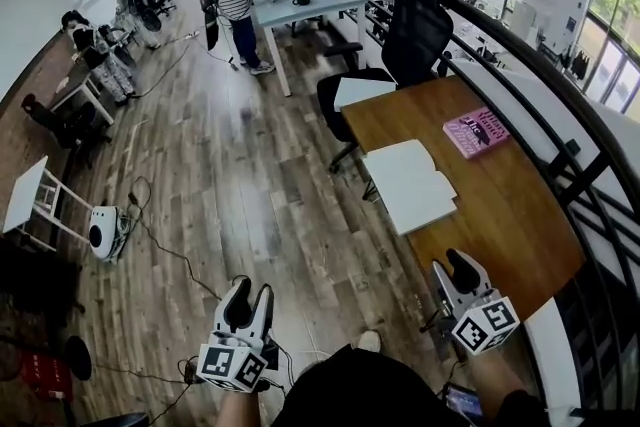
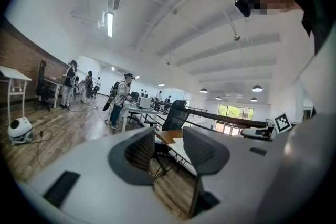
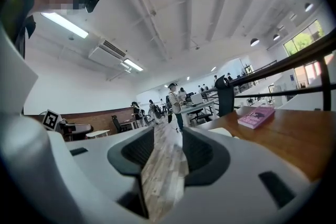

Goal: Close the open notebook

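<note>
**Approach: both fingers empty, notebook not yet reached**

L fingers [image 2: 142, 150]: apart, nothing between them. Gap shows only floor [image 2: 168, 191] and the worktop's near end.
R fingers [image 3: 137, 150]: same, apart and empty, wood floor in the gap.

In the head view, L fingers [image 1: 238, 300] and R fingers [image 1: 466, 267] sit low in front of me, roughly level, pointing fwd. My guess: carry pose for the walk-up, with the gap already enough for a thin cover edge.

R is just beside the near corner of the worktop [image 1: 510, 225]. L is out over the floor, well apart from it.

Notebook [image 1: 415, 185] lies open and flat, white pages up, at the worktop's floor-side edge, ahead of both fingers and untouched. Pink book [image 1: 475, 132] lies beyond it, apart, so prob. not in the way. Black chair [image 1: 410, 25] stands at the far end.

Next (judgement): close in, get one side under a page block and fold it over.
</note>
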Demonstrator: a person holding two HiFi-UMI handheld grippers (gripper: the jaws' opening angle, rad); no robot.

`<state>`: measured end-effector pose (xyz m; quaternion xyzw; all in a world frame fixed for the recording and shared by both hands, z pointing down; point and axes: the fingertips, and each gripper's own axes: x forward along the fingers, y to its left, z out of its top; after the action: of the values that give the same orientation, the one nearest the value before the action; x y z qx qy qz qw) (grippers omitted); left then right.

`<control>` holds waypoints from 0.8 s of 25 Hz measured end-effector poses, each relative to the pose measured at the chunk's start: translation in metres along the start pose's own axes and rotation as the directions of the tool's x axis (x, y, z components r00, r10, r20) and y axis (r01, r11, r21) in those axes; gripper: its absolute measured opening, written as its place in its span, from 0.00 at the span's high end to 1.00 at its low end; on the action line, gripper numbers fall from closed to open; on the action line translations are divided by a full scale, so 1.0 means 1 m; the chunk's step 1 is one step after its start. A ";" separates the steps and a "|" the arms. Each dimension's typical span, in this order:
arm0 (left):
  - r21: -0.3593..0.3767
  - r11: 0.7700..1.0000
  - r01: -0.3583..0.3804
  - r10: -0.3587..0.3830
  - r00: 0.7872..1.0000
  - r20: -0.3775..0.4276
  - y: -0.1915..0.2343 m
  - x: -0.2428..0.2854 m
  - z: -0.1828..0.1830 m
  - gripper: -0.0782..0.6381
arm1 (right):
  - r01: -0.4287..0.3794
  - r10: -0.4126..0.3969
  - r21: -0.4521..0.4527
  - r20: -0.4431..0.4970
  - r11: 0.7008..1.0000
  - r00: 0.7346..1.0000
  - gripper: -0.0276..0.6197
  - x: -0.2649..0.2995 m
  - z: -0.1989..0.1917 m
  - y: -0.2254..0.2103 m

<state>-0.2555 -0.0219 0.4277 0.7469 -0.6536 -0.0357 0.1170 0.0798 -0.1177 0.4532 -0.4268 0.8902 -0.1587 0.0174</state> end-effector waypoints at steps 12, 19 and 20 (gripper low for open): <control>-0.013 0.997 0.074 -0.075 0.994 -0.085 -0.013 0.083 -0.022 0.66 | 0.078 -0.078 0.027 -0.019 0.997 0.997 0.72 0.028 0.001 -0.053; -0.007 0.988 0.155 -0.155 0.984 -0.092 -0.007 0.162 -0.016 0.66 | 0.168 -0.168 0.026 -0.012 0.985 0.986 0.72 0.053 0.016 -0.090; -0.009 0.986 0.167 -0.168 0.981 -0.097 -0.006 0.175 -0.015 0.66 | 0.179 -0.179 0.025 -0.011 0.984 0.984 0.72 0.058 0.020 -0.094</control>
<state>-0.2215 -0.1912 0.4582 0.8000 -0.5819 -0.0092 0.1456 0.1168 -0.2227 0.4683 -0.5040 0.8462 -0.1728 0.0047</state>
